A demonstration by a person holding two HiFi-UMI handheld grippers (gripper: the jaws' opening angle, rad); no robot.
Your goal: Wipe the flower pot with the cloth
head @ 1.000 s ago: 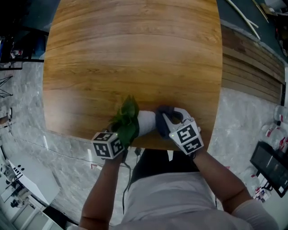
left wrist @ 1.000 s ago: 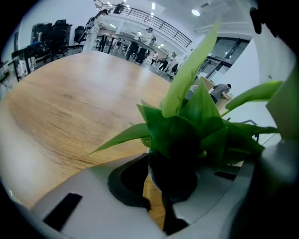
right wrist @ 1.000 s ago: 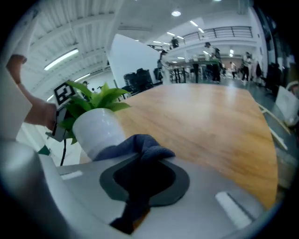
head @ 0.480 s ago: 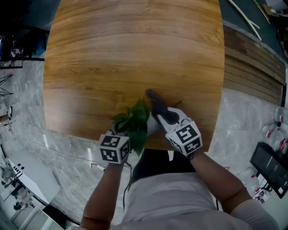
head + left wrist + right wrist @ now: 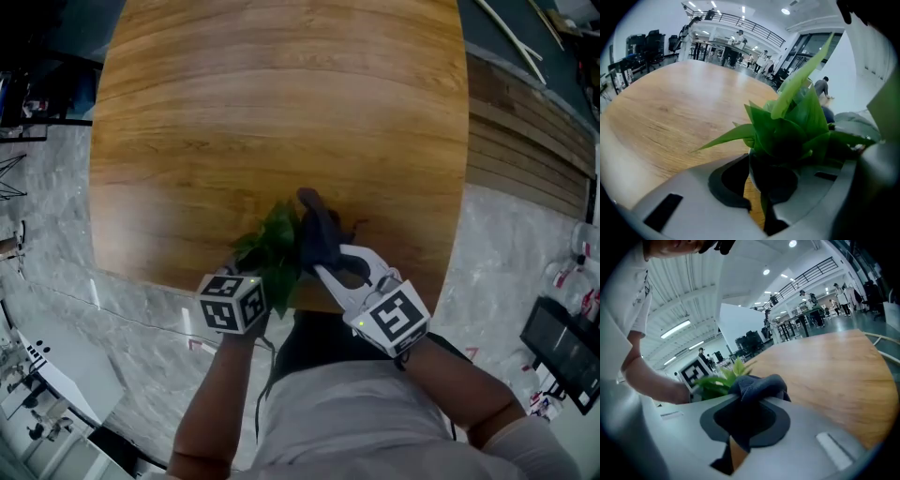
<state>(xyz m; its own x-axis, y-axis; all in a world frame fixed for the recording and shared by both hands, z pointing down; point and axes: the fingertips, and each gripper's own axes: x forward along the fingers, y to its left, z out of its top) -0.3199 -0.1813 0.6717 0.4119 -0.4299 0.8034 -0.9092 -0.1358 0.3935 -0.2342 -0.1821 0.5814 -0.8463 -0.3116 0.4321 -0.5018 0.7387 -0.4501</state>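
Wood table [image 5: 281, 112] under everything; work sits at its near edge, close to the body.
Flower pot [image 5: 776, 185] clamped in the left gripper [image 5: 772, 168]; jaws narrow, pressing on both sides of it; leaves [image 5: 797, 126] fanning up and out past the tips (from the head view the pot wall is buried under leaves and cloth, so actual cloth-to-wall contact not readable).
Dark cloth [image 5: 757, 386] pinched in the right gripper [image 5: 756, 400]; jaws tight on a bunched fold, loose end poking out ahead of the tips; sits just beside the leaves, on their right.

Reads as a wipe stroke in progress, probably early; no way to judge how much wall is clean.

For a good stroke:
- lead with the loose bunch of cloth, not the hard jaw tips; plastic on pot cleans nothing and may scratch;
- come in below the leaves, along the wall; snagging a leaf likely tears it or drags the plant;
- push against the left clamp, not across it; grip is narrow, so a sideways shove could twist the pot out;
- roll the pot with the left wrist to offer fresh wall instead of reaching round;
- light pressure, short passes; re-bunch if the cloth slips back between the pads.
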